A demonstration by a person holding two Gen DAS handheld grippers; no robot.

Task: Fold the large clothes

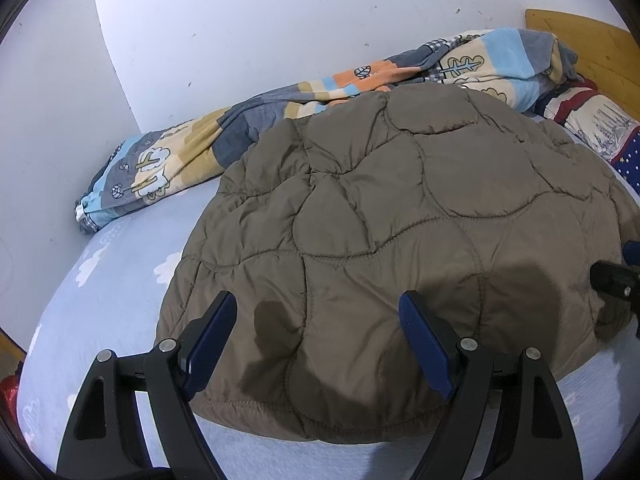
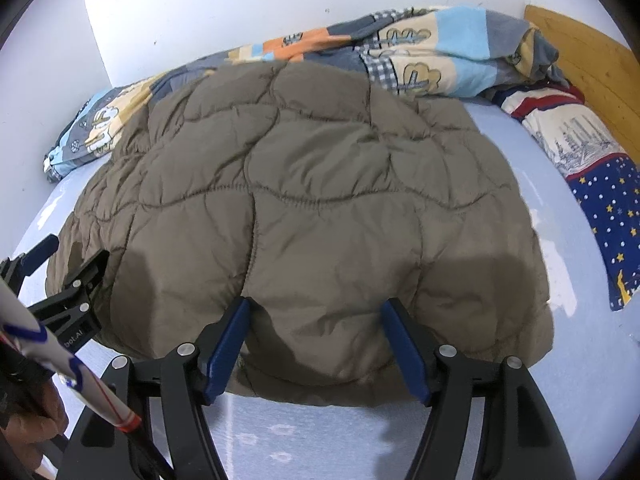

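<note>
quilted jacket (image 1: 384, 240), olive-brown, puffy synthetic shell with wavy stitched panels, lying in a rounded folded heap on the bed (image 1: 100, 280), its hemmed edge nearest both cameras; bed sheet pale blue, soft, printed with white clouds. left gripper (image 1: 316, 340), black arms with flat blue pads, jaws spread wide and released above the jacket's near edge, nothing clamped; right gripper (image 2: 314, 336), same build, jaws likewise apart and holding nothing, poised over the same edge. rumpled patchwork blanket (image 2: 440, 52) in blue, orange and cream along the white wall (image 1: 240, 20); star-print pillow (image 2: 592, 184) beside a wooden headboard (image 2: 592, 60).
</note>
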